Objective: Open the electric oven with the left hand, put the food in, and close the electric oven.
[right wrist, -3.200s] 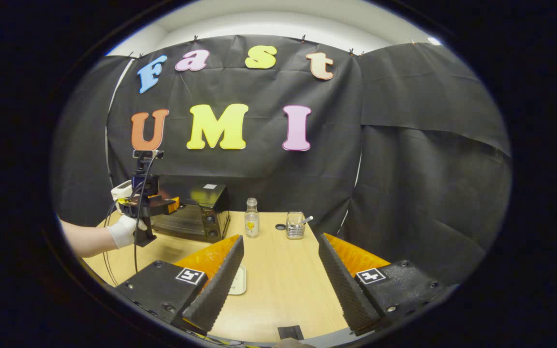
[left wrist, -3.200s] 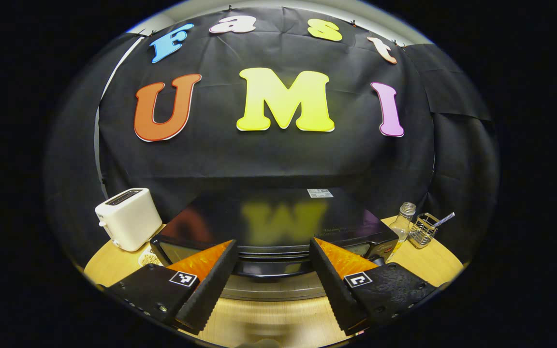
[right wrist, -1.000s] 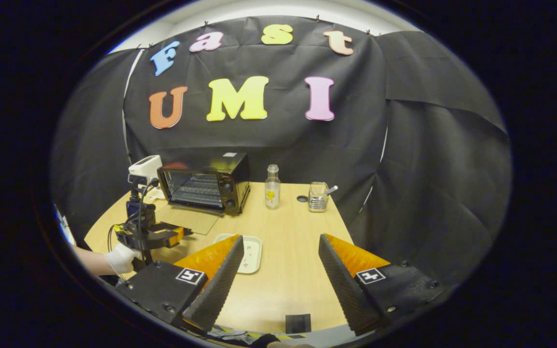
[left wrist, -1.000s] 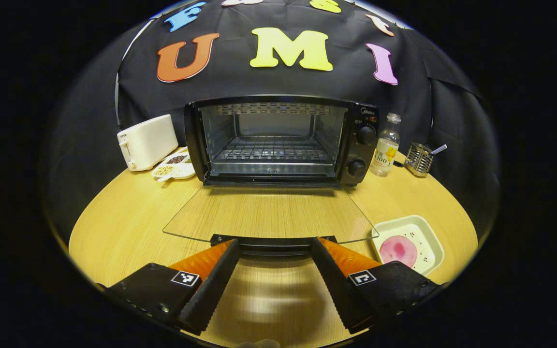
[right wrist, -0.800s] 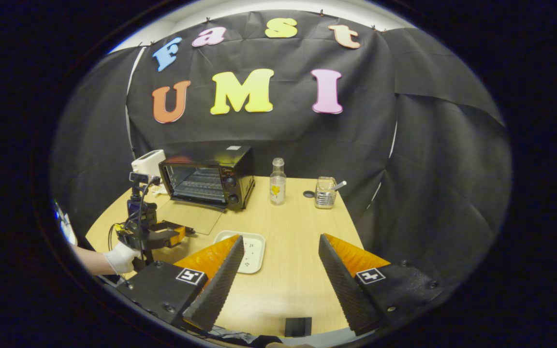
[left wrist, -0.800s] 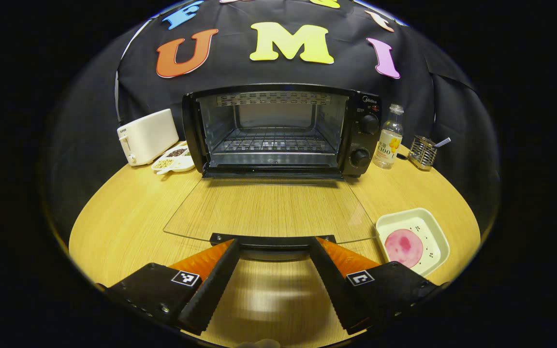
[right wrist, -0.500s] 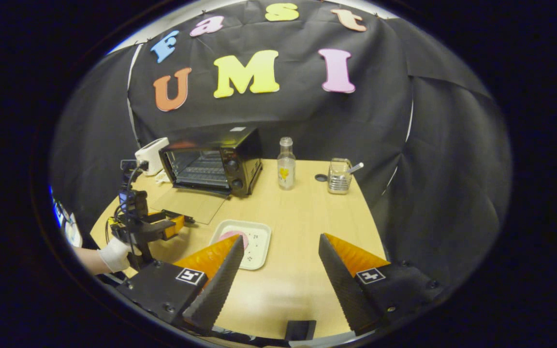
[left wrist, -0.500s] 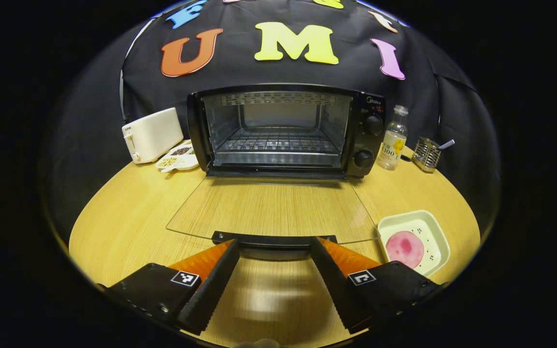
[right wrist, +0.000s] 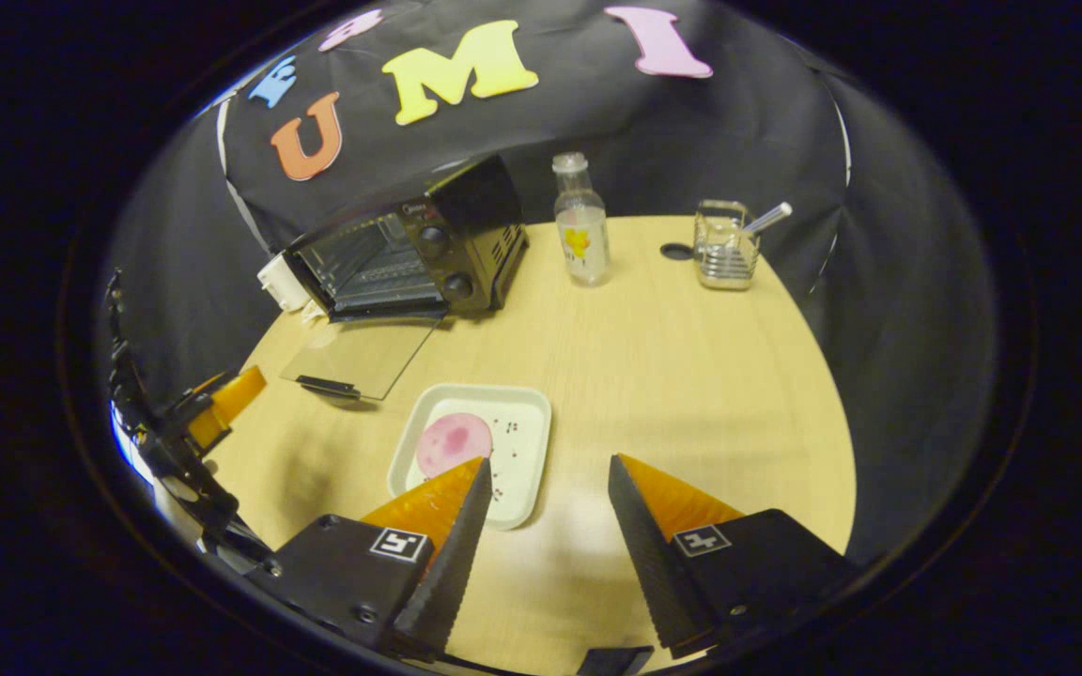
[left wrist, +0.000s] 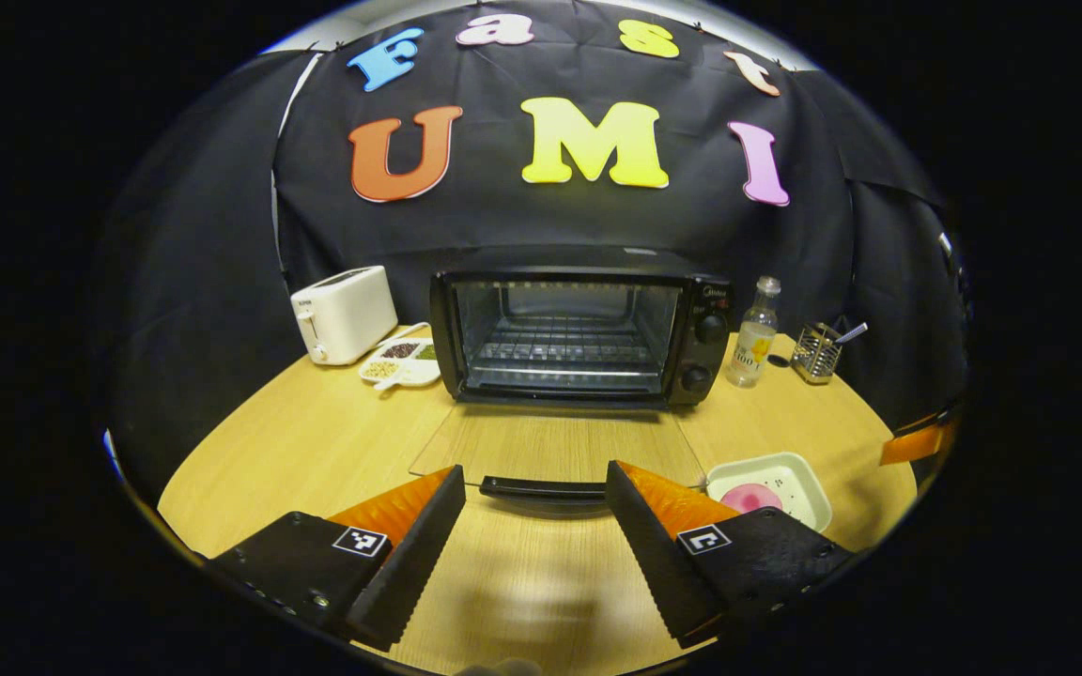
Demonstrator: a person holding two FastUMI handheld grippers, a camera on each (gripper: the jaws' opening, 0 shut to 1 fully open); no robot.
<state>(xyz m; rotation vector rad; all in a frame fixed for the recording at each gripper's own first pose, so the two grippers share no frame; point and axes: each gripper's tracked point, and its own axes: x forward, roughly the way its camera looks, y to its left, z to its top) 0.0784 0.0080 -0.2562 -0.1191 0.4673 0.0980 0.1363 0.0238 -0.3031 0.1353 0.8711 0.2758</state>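
so the first step looked done: the electric oven (left wrist: 579, 329) stood at the back of the table (left wrist: 316, 441) with its glass door (left wrist: 560, 446) dropped flat onto the wood and the wire rack inside bare. the left tool (left wrist: 534, 512) hung just short of the door's black handle (left wrist: 541, 488), its two fingers spread wide and holding nothing. the food, a pink round slice (right wrist: 453, 443), lay in a white square dish (right wrist: 522, 469) on the table, to the right of the open door and well apart from the oven mouth. in the right gripper view the right tool (right wrist: 541, 507) hovered above the near edge of that dish, fingers wide apart and empty, one finger over the dish's near rim; whether it touched the rim could not be told. by my reading, the loading and the closing were both left to do: the dish or slice had not yet been gripped, nothing sat on the rack, and the door was fully down. a toaster (left wrist: 344, 313), a bottle (left wrist: 752, 331) and a wire holder (left wrist: 816, 343) flanked the oven, clear of the path.
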